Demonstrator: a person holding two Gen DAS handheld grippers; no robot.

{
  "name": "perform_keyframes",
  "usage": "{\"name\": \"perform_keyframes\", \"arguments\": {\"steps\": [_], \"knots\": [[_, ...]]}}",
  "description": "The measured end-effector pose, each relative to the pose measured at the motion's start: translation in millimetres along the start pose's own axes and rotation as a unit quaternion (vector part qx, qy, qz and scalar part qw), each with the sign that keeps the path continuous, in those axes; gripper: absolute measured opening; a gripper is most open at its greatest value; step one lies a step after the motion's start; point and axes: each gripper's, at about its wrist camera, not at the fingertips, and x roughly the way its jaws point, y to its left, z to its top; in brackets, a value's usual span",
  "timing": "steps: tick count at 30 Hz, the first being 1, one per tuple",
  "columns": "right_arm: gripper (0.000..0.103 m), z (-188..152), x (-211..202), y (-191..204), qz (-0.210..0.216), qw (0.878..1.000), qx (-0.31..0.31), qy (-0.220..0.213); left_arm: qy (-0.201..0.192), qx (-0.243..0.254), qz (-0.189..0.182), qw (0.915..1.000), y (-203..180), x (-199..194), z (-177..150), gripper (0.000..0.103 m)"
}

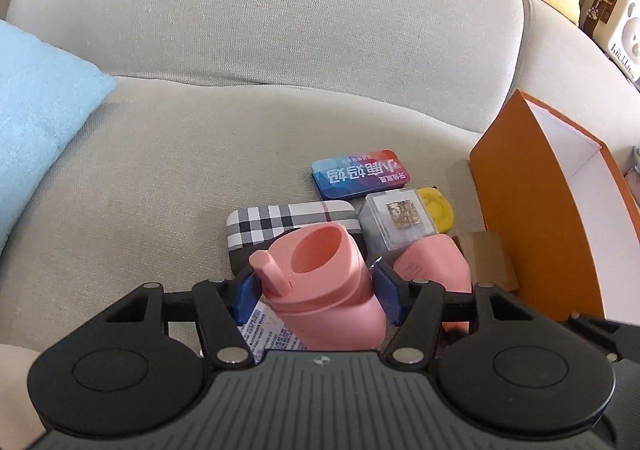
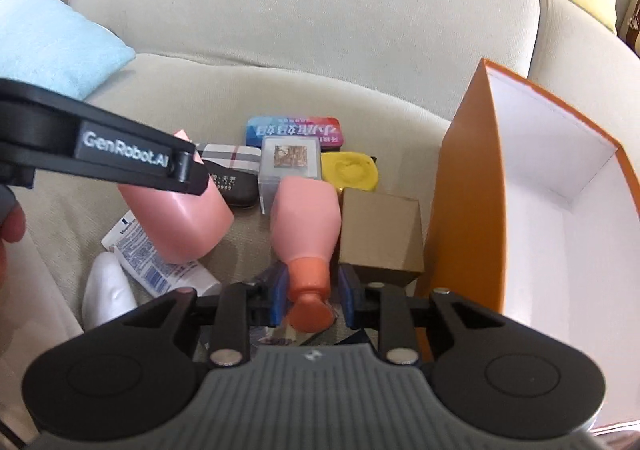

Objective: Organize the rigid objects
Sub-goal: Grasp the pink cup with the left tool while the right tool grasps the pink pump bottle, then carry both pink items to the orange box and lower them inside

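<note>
Two pink bottles, left tongs (image 1: 314, 296) pinching one (image 1: 328, 286), right tongs (image 2: 312, 292) pinching the other (image 2: 306, 226)

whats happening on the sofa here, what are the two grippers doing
A person is sorting small items on a sofa with two handheld grippers. The left gripper is clamped around a pink cup. The right gripper straddles the orange cap of a pink bottle lying on its side. An open orange box stands to the right, with tins and cases behind.
</note>
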Motion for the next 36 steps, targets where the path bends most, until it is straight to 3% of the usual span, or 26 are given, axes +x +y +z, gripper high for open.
{"name": "perform_keyframes", "arguments": {"steps": [2,8,17,25,30,33,36], "knots": [[0.030,-4,3,-3,-0.004,1.000,0.000,0.017,0.000,0.003,-0.002,1.0000,0,-2,-2,0.068],[0.026,-6,6,1,0.006,1.000,-0.010,0.004,-0.006,0.021,-0.008,0.9997,-3,-2,-3,0.067],[0.026,14,-33,-4,0.027,0.996,-0.023,-0.080,-0.058,0.083,-0.023,0.9946,-16,-33,-5,0.067],[0.026,16,-91,-34,0.063,0.989,0.029,-0.127,-0.108,0.113,-0.064,0.9857,-33,-82,-1,0.066],[0.026,20,-134,-86,0.074,0.980,0.091,-0.161,-0.134,0.157,-0.128,0.9700,-73,-109,7,0.066],[0.026,16,-164,-121,0.081,0.972,0.136,-0.172,-0.143,0.202,-0.172,0.9534,-106,-114,9,0.066],[0.026,9,-183,-148,0.058,0.969,0.162,-0.180,-0.144,0.257,-0.211,0.9321,-138,-113,6,0.066]]}}
